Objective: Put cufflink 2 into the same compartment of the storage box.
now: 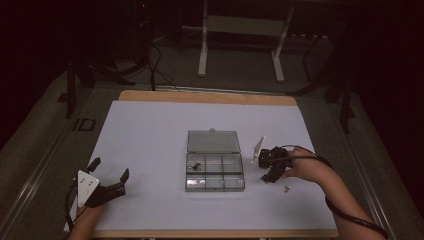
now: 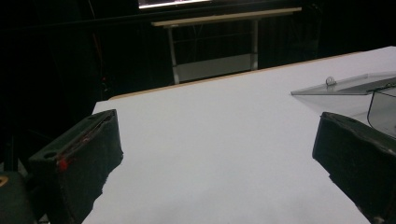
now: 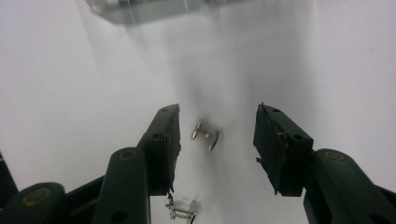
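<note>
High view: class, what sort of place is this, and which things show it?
Probably a recording lab or workshop: a white-covered table in a dark room, a clear compartment box, cables on the floor.

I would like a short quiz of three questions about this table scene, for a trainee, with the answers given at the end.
1. True or false: the lid of the clear box is open.
2. What lies between the jaws of the right gripper? A) a small metal part B) a pen C) a coin
3. Fill in: the left gripper stands ____, with nothing between its jaws.

Key: 1. True; the lid lies folded back. 2. A; the small metal part lies on the white table, untouched by the jaws. 3. open.
</note>
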Demonstrator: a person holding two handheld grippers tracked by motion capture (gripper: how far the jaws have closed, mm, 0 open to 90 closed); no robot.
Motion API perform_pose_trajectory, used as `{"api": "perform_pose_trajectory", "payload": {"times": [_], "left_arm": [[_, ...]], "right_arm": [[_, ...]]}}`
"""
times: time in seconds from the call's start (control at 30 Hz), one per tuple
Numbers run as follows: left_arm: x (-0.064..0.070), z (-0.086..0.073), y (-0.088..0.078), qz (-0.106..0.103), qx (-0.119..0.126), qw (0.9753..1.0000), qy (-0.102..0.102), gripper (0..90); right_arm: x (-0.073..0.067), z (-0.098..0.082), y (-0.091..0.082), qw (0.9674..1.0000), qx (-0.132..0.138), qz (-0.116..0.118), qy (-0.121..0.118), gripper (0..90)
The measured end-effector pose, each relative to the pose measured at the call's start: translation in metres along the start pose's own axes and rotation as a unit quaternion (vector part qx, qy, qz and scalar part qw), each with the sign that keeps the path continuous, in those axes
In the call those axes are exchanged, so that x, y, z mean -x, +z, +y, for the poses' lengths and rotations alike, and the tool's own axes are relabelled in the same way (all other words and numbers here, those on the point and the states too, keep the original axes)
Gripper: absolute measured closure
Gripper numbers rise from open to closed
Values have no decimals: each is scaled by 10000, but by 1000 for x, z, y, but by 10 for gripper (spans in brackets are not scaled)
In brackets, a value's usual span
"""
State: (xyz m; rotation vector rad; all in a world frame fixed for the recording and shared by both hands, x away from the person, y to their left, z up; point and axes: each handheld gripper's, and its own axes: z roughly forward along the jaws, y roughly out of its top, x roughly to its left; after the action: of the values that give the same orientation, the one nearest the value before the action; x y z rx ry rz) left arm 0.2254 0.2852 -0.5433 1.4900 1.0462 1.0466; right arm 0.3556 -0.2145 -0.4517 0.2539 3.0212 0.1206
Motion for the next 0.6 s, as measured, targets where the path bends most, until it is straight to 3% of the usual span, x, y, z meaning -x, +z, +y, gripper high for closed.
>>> {"api": "perform_pose_trajectory", "payload": {"times": [0.3,0.47,0.6], "left_arm": [[0,0,0,1,8,10000,10,24],[0,0,0,-1,5,10000,6,24],[0,0,0,2,11,10000,14,24]], "right_arm": [[0,-16,27,9989,-61,165,445,515],[0,-19,39,9987,-178,224,428,545],[2,-20,43,9979,-245,359,476,644]]}}
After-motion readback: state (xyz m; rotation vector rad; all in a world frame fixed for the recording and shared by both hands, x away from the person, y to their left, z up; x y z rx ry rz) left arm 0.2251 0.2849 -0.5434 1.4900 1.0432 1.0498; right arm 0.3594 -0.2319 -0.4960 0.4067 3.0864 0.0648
